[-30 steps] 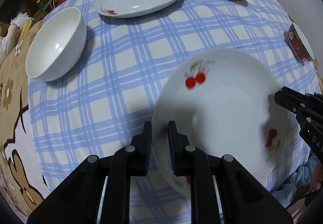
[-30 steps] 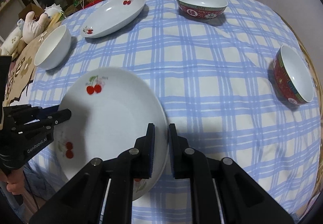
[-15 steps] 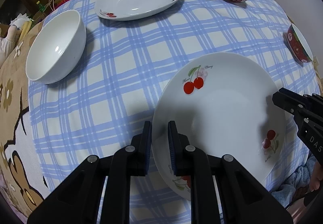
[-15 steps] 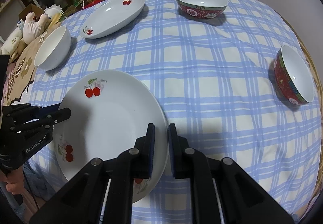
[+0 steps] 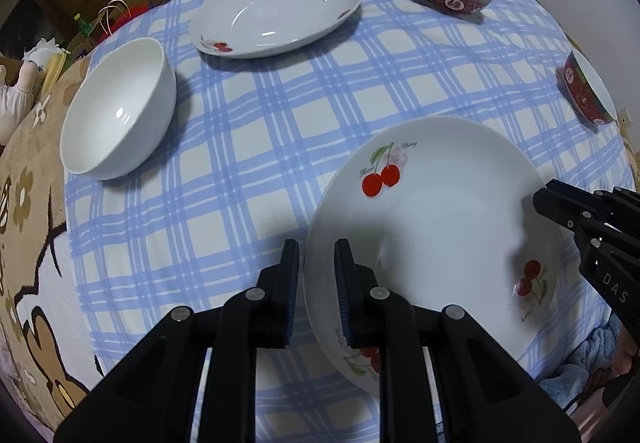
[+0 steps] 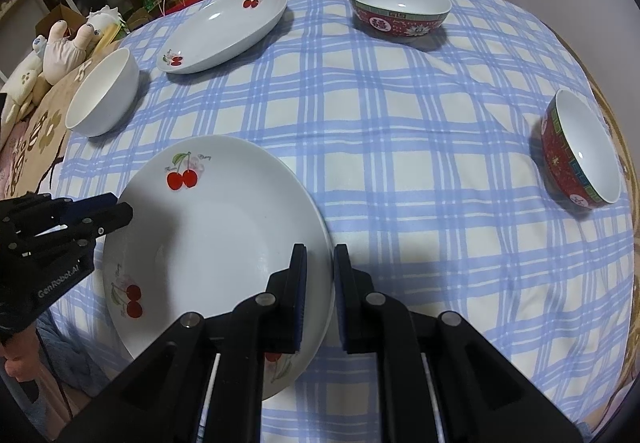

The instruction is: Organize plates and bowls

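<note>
A white cherry plate (image 5: 432,227) is held between both grippers above the near edge of the table; it also shows in the right wrist view (image 6: 216,235). My left gripper (image 5: 316,255) is shut on its left rim. My right gripper (image 6: 320,259) is shut on its right rim. A second cherry plate (image 5: 276,9) lies at the far side, and shows in the right wrist view (image 6: 224,29) too. A white bowl (image 5: 116,109) sits at the left. Two red patterned bowls stand at the far right (image 6: 398,15) and at the right edge (image 6: 580,159).
The round table has a blue checked cloth (image 6: 400,147). A brown patterned cover (image 5: 28,227) and soft toys (image 6: 64,47) lie left of the table. Wooden furniture and bags stand behind it.
The held plate has come down and settled closer to the cloth; its blur is gone. Both grippers keep their hold on its rims.
</note>
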### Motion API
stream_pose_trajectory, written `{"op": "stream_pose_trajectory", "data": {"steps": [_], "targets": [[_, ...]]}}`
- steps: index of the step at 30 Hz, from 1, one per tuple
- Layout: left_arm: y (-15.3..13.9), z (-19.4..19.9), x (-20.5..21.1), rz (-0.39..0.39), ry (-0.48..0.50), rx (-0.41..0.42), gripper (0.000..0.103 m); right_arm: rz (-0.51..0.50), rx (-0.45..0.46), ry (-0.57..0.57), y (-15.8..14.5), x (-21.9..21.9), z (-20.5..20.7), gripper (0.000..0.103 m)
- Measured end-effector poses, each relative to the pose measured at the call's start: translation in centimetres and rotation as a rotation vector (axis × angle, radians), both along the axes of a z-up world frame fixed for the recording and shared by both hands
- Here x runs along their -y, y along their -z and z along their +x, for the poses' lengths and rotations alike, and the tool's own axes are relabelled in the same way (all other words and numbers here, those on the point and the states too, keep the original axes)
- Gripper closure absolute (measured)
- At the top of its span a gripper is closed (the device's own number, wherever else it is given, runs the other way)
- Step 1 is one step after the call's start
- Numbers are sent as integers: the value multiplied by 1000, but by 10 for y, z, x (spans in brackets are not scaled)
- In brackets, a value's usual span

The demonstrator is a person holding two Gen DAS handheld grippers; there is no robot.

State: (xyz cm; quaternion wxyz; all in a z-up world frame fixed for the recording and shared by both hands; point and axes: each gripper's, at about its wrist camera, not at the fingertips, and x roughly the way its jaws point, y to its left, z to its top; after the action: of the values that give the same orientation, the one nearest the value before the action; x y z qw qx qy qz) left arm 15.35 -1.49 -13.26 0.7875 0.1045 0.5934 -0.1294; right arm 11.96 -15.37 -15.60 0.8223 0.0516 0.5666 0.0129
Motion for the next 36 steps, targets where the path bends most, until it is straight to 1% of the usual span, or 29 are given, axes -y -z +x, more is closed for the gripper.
{"op": "stream_pose_trajectory", "data": {"steps": [2, 3, 4, 5, 6, 7, 8, 9, 10, 11, 12, 13, 14, 15, 17, 18, 20, 22, 26, 30, 32, 36], "targets": [[-3, -2, -3, 16, 2, 14, 80, 1, 6, 2, -2, 0, 0, 89], [-6, -3, -4, 23, 6, 28, 76, 2, 8, 4, -3, 1, 0, 89], [-7, -5, -5, 24, 10, 41, 67, 1, 9, 5, -5, 1, 0, 89], [-9, -7, -6, 25, 12, 52, 61, -1, 14, 3, -7, 1, 1, 89], [-13, -9, -7, 25, 13, 73, 52, -6, 17, 1, -9, 1, 1, 88], [-15, -8, -9, 24, 13, 83, 47, -11, 19, -1, -11, 1, 1, 84], [-19, -8, -10, 28, 12, 98, 46, -17, 23, 2, -13, 1, 2, 76], [-22, -7, -11, 30, 11, 108, 43, -17, 29, 9, -15, 2, 3, 72], [-25, -6, -12, 30, 10, 119, 36, -12, 39, 19, -17, 3, 3, 64], [-27, -5, -14, 34, 4, 129, 34, -9, 46, 26, -19, 4, 2, 58], [-32, -4, -18, 35, -14, 146, 31, -7, 54, 34, -21, 6, 2, 55], [-34, -3, -22, 29, -26, 154, 28, -7, 61, 40, -23, 7, 2, 51], [-37, -2, -26, 20, -37, 155, 26, -8, 73, 49, -26, 9, 1, 45], [-39, 0, -30, 7, -54, 151, 21, -8, 79, 54, -28, 10, 1, 43], [-42, 3, -36, -5, -78, 144, 20, -2, 101, 61, -33, 12, 1, 33], [-44, 6, -38, 5, -88, 145, 20, 1, 111, 62, -35, 13, 2, 31], [-46, 8, -37, 39, -87, 167, 19, 1, 134, 69, -40, 14, 2, 17], [-51, 10, -37, 64, -81, 184, 19, -7, 164, 69, -46, 13, 2, 9], [-68, 18, -41, 14, -87, 188, 19, -17, 192, 62, -57, 12, 7, 9], [-88, 32, -48, 14, -124, 222, 19, -2, 217, 76, -70, 15, 15, 9], [-96, 40, -52, 13, -137, 230, 19, -16, 236, 77, -78, 17, 21, 9], [-112, 64, -57, 46, -160, 266, 19, -51, 274, 58, -95, 23, 38, 9]]}}
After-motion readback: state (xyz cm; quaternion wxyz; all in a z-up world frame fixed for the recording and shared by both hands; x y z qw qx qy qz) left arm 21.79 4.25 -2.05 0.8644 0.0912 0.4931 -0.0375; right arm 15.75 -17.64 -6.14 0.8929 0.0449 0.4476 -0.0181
